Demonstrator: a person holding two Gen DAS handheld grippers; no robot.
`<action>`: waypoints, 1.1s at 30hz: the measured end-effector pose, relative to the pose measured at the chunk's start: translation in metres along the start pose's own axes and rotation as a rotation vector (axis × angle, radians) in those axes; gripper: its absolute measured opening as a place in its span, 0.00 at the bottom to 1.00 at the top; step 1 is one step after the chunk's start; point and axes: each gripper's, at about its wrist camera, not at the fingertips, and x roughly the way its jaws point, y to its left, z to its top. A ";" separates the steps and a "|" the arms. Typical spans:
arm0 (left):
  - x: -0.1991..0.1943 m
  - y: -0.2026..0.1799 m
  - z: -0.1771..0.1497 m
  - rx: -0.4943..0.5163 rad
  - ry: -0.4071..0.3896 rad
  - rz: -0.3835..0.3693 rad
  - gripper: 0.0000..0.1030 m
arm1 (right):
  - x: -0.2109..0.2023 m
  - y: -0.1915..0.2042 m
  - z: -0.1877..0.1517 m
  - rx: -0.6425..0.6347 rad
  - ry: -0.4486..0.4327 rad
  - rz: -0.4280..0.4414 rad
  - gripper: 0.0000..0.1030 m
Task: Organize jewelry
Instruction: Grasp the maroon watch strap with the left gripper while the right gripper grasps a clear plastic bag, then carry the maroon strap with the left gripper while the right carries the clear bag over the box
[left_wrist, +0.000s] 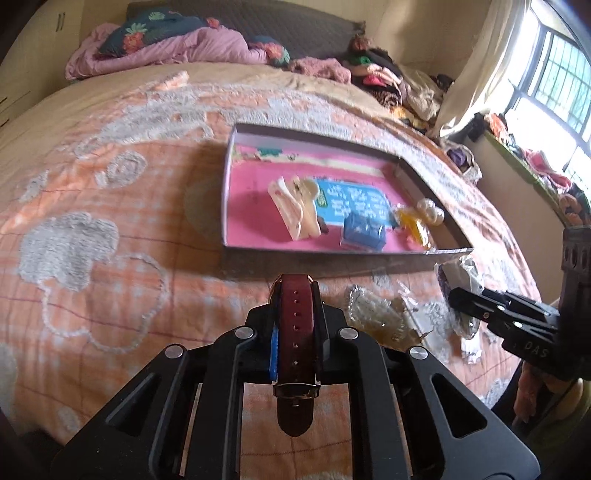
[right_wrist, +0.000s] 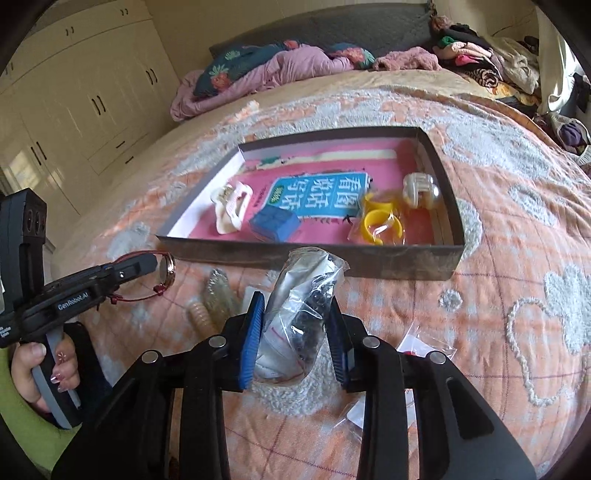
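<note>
Both jaws clamped: left gripper on watch, right gripper on plastic pouch. Best lowered gently into box, clear of the yellow bangles.

Readable markings:
- Black left gripper, lower left of the right wrist view: white "GenRobot.AI" along its side.
- Black right gripper, lower right of the left wrist view: "DAS".
- Blue printed panel on the pink box floor: "看图说话写话", upside down.
</note>
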 end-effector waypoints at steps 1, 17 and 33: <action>-0.002 0.001 0.001 -0.004 -0.006 -0.002 0.06 | -0.002 0.001 0.001 -0.003 -0.005 0.003 0.30; -0.032 0.010 0.029 -0.035 -0.112 0.017 0.06 | -0.037 0.009 0.014 -0.030 -0.116 0.038 0.30; -0.013 -0.029 0.067 0.055 -0.138 -0.023 0.06 | -0.054 -0.011 0.028 0.012 -0.187 -0.007 0.30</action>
